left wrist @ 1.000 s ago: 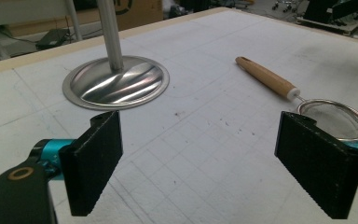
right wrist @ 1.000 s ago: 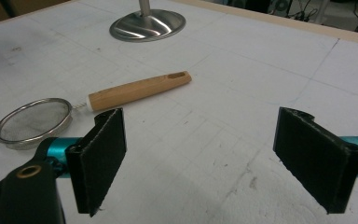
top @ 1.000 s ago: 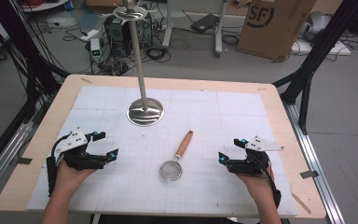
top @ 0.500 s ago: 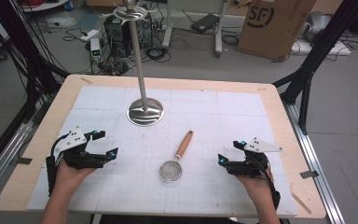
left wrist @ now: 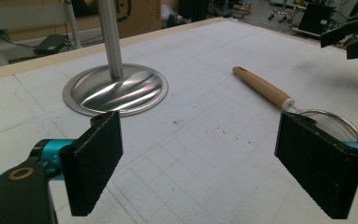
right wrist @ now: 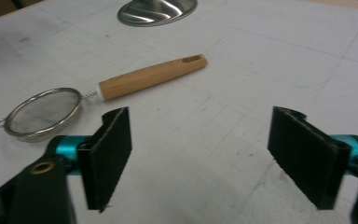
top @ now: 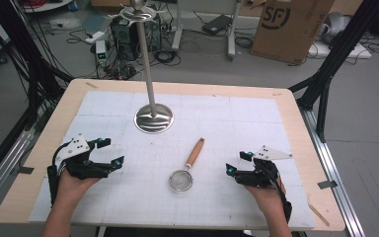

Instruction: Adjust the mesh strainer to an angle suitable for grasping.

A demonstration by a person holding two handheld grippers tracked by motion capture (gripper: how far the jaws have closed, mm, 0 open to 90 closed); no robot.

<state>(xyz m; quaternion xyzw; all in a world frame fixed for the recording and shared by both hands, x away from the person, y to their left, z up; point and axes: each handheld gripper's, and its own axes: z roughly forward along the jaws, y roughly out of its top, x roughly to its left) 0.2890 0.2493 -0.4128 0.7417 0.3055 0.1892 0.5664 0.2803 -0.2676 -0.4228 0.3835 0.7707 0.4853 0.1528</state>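
A small mesh strainer (top: 187, 168) with a wooden handle lies flat on the white grid mat, handle pointing away from me. Behind it stands a tall metal stand (top: 153, 118) on a round shiny base. My left gripper (top: 112, 151) rests at the mat's left, open and empty, and faces the stand base (left wrist: 116, 88) and the strainer (left wrist: 261, 86). My right gripper (top: 237, 162) sits right of the strainer, open. Its jaws have just been closing with nothing between them. In the right gripper view (right wrist: 200, 158) the strainer (right wrist: 151, 74) lies just ahead to the left.
The mat covers a wooden table (top: 296, 98) with a bare rim all round. Beyond the far edge are a cardboard box (top: 291, 24), cables and equipment on the floor. Black frame posts (top: 325, 84) rise at both sides of the table.
The right gripper's jaws stand somewhat closer together than before. Both hands have stayed almost where they were, and the strainer has not moved.
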